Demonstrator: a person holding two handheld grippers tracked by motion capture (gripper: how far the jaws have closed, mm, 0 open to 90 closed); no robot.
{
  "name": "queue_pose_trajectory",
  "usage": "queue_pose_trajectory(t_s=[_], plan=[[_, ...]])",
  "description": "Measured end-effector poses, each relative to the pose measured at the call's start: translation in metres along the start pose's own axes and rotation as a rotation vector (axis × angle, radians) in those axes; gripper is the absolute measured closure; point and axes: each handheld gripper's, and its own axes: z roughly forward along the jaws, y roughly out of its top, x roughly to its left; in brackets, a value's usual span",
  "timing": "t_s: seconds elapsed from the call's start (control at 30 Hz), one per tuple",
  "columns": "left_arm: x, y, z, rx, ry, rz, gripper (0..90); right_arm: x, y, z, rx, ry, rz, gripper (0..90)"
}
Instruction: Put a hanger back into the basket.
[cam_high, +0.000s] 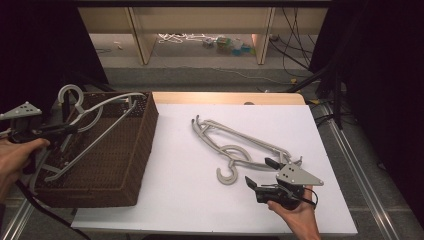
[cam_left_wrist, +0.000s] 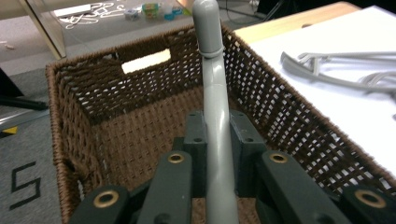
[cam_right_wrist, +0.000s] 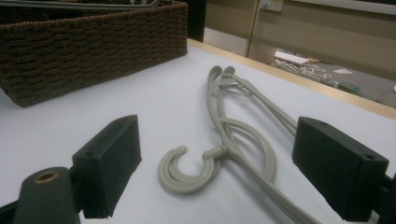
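The left claw (cam_high: 64, 129) clamps a grey hanger (cam_high: 95, 131) that lies tilted across the brown wicker basket (cam_high: 142, 145) at the desk's (cam_high: 190, 200) left edge. The right claw (cam_high: 261, 174) stands open just beside stacked hangers (cam_high: 235, 145) on the white desk.

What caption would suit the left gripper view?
Left gripper clamped on a grey hanger above a brown wicker basket.
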Motion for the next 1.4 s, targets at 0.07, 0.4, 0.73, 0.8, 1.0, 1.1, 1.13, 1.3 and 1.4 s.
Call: queue_pose_trajectory(t_s=[0.07, 0.4, 0.73, 0.8, 1.0, 1.1, 1.13, 1.3, 1.4], plan=[[0.002, -0.001, 0.004, 0.014, 0.004, 0.001, 79.3, 0.001, 0.000, 0.000, 0.005, 0.007, 0.004, 16.3], [0.005, -0.003, 0.028, 0.139, 0.025, 0.051, 79.1, 0.000, 0.000, 0.001, 0.002, 0.005, -0.006, 16.3], [0.011, 0.000, 0.036, 0.230, 0.036, 0.097, 78.8, 0.000, 0.000, 0.001, 0.002, 0.010, -0.005, 16.3], [0.011, 0.002, 0.035, 0.218, 0.060, 0.092, 78.9, 0.001, 0.000, 0.002, -0.003, 0.008, -0.007, 16.3], [0.011, 0.007, 0.036, 0.203, 0.056, 0.123, 79.1, 0.001, 0.000, 0.002, 0.010, 0.016, -0.007, 16.4], [0.012, 0.005, 0.040, 0.176, 0.062, 0.093, 79.1, 0.001, 0.000, 0.002, 0.009, 0.016, -0.008, 16.4], [0.013, 0.004, 0.040, 0.178, 0.060, 0.087, 79.1, 0.001, 0.000, 0.002, 0.007, 0.018, -0.008, 16.3], [0.016, 0.002, 0.039, 0.190, 0.055, 0.119, 79.0, 0.001, 0.000, 0.002, 0.011, 0.020, -0.007, 16.4], [0.016, -0.001, 0.041, 0.175, 0.069, 0.125, 78.7, 0.001, 0.001, 0.002, 0.011, 0.018, -0.008, 16.4]])
